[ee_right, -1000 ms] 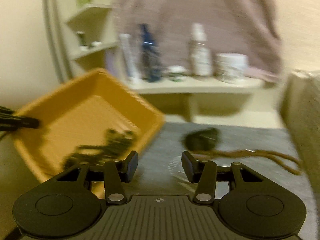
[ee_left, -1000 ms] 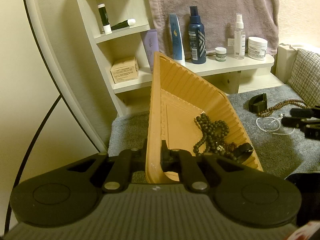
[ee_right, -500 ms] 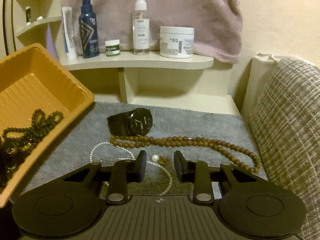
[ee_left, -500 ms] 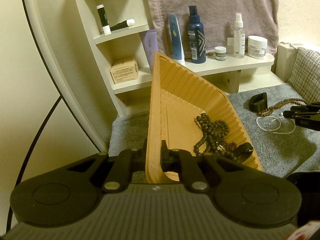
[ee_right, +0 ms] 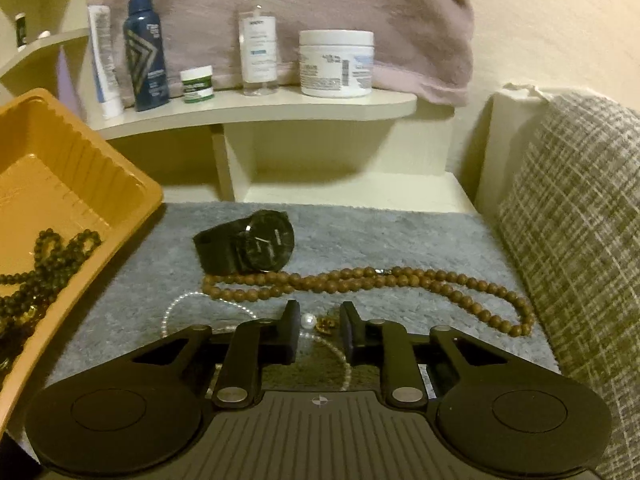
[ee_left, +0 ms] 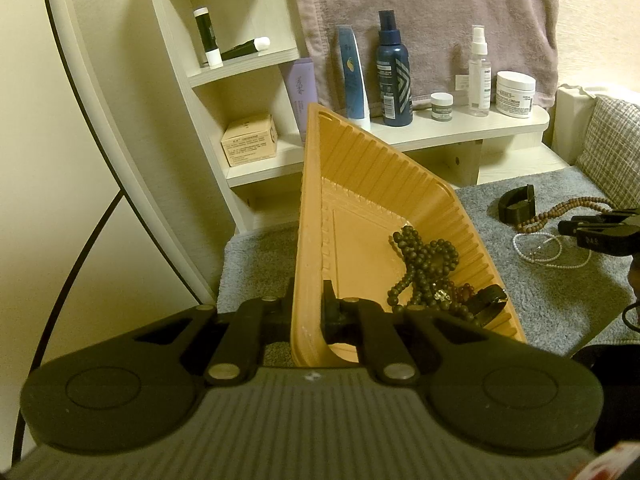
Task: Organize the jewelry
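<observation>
My left gripper (ee_left: 308,300) is shut on the near rim of the orange tray (ee_left: 380,168) and holds it tilted above the grey mat. Dark bead bracelets (ee_left: 424,264) lie heaped in the tray's lower corner. On the mat lie a black watch (ee_right: 256,246), a brown bead necklace (ee_right: 360,278) and a thin pearl necklace (ee_right: 176,308). My right gripper (ee_right: 320,320) is low over the mat with its jaws closing. The necklace's large pearl (ee_right: 307,320) and gold charm sit between the fingers, and the pads are not pressing on them.
A cream shelf (ee_right: 256,108) behind the mat carries bottles, a tube and two jars, with a towel (ee_right: 360,0) hanging behind. A woven cushion (ee_right: 580,220) borders the mat on the right. A round mirror frame (ee_left: 100,128) stands at the left.
My right gripper swung from the tray over to the mat, sank onto the pearl necklace, and its jaws narrowed. The left gripper and tray stayed put.
</observation>
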The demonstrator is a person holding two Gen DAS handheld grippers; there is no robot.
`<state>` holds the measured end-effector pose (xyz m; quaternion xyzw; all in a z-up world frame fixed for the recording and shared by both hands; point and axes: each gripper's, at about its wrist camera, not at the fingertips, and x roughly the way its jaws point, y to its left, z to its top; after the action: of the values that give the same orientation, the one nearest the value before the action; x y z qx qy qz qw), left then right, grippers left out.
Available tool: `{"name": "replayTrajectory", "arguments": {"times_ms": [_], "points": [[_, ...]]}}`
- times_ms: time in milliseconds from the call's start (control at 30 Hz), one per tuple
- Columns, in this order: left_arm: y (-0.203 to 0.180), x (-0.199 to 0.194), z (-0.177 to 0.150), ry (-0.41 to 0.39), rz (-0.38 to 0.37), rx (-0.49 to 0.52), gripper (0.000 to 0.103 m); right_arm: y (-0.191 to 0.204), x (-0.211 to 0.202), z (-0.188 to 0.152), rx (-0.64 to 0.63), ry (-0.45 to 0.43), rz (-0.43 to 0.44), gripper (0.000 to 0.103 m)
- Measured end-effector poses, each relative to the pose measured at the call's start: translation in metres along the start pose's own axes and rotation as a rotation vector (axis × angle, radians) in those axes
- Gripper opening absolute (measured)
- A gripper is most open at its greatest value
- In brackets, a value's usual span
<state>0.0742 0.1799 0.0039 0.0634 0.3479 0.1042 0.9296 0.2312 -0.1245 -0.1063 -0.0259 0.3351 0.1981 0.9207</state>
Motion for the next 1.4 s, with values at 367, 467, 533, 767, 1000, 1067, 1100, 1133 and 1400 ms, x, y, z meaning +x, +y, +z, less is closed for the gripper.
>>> {"name": "replayTrajectory", "arguments": {"times_ms": [367, 467, 533, 767, 1000, 1067, 1100, 1133, 1400], "points": [[0.0, 0.0, 0.0, 0.0, 0.0, 0.001, 0.007, 0.017, -0.022, 0.003, -0.075, -0.074, 0.022, 0.016], [0.0, 0.001, -0.001, -0.001, 0.0, 0.001, 0.007, 0.031, -0.035, 0.011, -0.089, -0.105, 0.082, 0.016], [0.0, 0.001, -0.001, -0.001, 0.0, 0.002, 0.007, 0.043, -0.045, 0.017, -0.099, -0.125, 0.153, 0.016], [0.0, 0.001, -0.001, -0.001, -0.001, 0.001, 0.007, 0.097, -0.063, 0.031, -0.182, -0.147, 0.36, 0.016], [-0.001, 0.001, -0.001, -0.001, -0.001, 0.001, 0.007, 0.13, -0.055, 0.027, -0.241, -0.109, 0.433, 0.016], [-0.001, 0.001, -0.001, -0.001, -0.001, 0.0, 0.008, 0.133, -0.053, 0.026, -0.246, -0.103, 0.44, 0.016], [-0.001, 0.001, -0.001, -0.001, -0.001, 0.001, 0.008, 0.133, -0.052, 0.026, -0.248, -0.1, 0.442, 0.016], [-0.001, 0.0, -0.001, -0.002, -0.001, 0.001, 0.008, 0.133, -0.052, 0.026, -0.248, -0.099, 0.444, 0.016], [-0.002, 0.0, -0.001, -0.002, -0.002, 0.0, 0.008, 0.137, -0.05, 0.028, -0.235, -0.086, 0.475, 0.016]]}}
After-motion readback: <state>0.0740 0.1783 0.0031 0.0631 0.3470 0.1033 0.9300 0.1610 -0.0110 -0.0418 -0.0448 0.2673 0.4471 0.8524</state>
